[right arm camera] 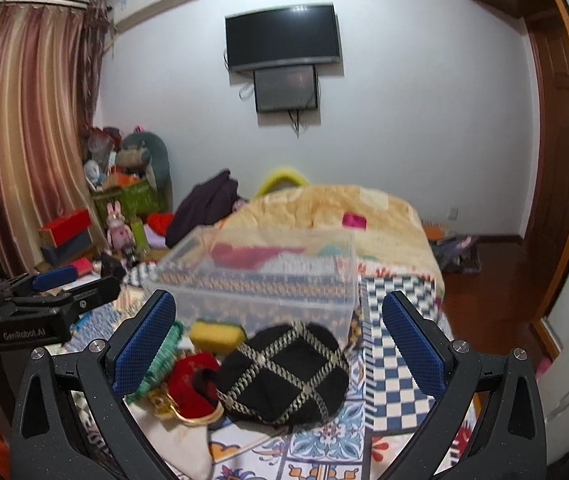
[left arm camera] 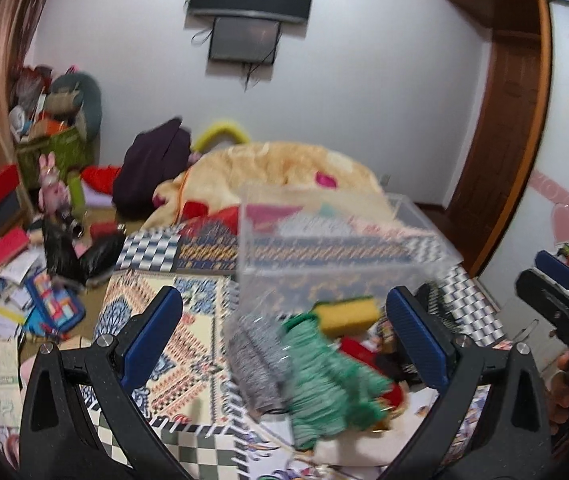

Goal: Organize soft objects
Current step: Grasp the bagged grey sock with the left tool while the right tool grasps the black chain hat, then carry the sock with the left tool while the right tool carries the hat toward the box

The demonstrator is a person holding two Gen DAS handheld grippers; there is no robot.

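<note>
Patterned bedding lay under us. Our right gripper hung wide open, empty, over the black cap: soft, light, best pinched at its crown. Our left gripper, also spread and empty, faced the green knit. Ahead, the clear bin stood near; open room lay to its right.

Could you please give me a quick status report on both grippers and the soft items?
Left gripper open over green knit. Right gripper open over black hat. Clear bin behind pile, nothing blocking.
</note>
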